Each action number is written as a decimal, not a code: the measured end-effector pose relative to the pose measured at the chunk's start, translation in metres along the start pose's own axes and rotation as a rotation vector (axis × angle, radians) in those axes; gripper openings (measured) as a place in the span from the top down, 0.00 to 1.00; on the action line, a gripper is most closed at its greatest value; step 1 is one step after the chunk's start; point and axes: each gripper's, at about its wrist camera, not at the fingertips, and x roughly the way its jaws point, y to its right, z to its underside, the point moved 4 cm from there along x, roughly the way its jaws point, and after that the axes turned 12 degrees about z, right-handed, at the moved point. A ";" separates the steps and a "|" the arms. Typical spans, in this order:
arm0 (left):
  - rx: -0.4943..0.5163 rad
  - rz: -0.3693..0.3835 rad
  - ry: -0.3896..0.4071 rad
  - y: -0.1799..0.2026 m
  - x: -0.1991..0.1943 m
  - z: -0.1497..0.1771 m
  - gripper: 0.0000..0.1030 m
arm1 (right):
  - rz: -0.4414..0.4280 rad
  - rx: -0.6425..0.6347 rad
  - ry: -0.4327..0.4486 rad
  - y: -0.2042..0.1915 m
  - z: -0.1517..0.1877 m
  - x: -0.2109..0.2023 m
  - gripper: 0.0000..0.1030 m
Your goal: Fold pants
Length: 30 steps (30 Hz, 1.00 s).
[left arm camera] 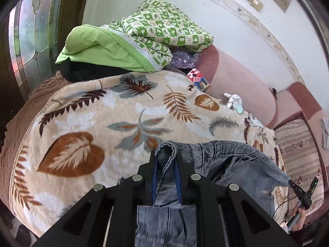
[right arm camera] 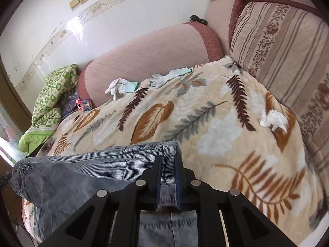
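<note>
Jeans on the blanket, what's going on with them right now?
A person is folding the jeans over a leaf-print blanket on a sofa. The left hand-held gripper is shut on one end of the ribbed waistband, the right hand-held gripper on the other, the band stretched between them. No fold is made yet.

A pink sofa [right arm camera: 148, 47] with darker red trim is set against a white wall [right arm camera: 123, 6], along which a pale patterned border runs. Its seat is covered by a cream blanket [left arm camera: 86, 111] printed with brown and grey leaves. A striped floral cushion [right arm camera: 283, 47] is propped at the right end. Green checked bedding [left arm camera: 164, 26] is piled at the left end, beside a leaded glass panel [left arm camera: 35, 39]. Daylight is reflected on the wall
</note>
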 end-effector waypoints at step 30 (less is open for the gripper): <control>-0.089 -0.256 -0.104 -0.069 -0.067 0.163 0.81 | -0.031 0.011 -0.148 0.059 0.115 -0.067 0.85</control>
